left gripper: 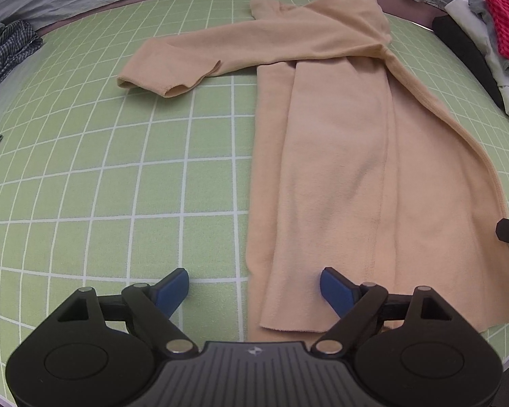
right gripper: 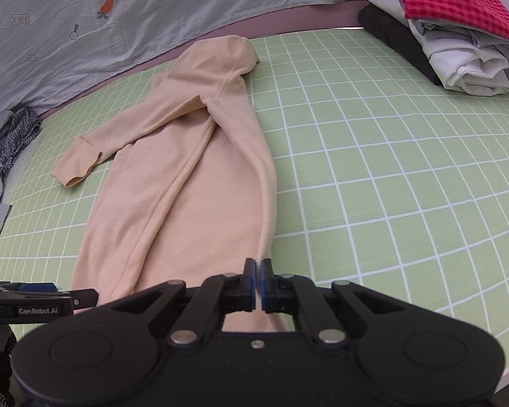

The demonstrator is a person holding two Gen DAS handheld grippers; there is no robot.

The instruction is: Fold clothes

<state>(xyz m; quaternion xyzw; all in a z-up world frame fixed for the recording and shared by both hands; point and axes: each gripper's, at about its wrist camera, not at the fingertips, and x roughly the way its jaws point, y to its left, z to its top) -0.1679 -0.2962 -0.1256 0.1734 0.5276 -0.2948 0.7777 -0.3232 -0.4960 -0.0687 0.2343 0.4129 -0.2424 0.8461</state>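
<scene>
A peach long-sleeved garment [left gripper: 339,169] lies lengthwise on the green grid mat [left gripper: 118,169], its body folded narrow and one sleeve [left gripper: 173,64] stretched out to the left. My left gripper [left gripper: 254,278] hovers open over the garment's near left hem, one blue pad above the mat and the other above the cloth. In the right wrist view the same garment [right gripper: 193,176] runs up from my right gripper [right gripper: 258,268], which is shut on its near right seam edge. The left gripper [right gripper: 40,291] shows at that view's lower left.
A stack of folded clothes [right gripper: 458,34] topped by a red checked piece sits at the mat's [right gripper: 390,169] far right corner. A crumpled blue checked cloth [left gripper: 6,51] lies at the far left. A grey printed sheet [right gripper: 118,17] runs along the back.
</scene>
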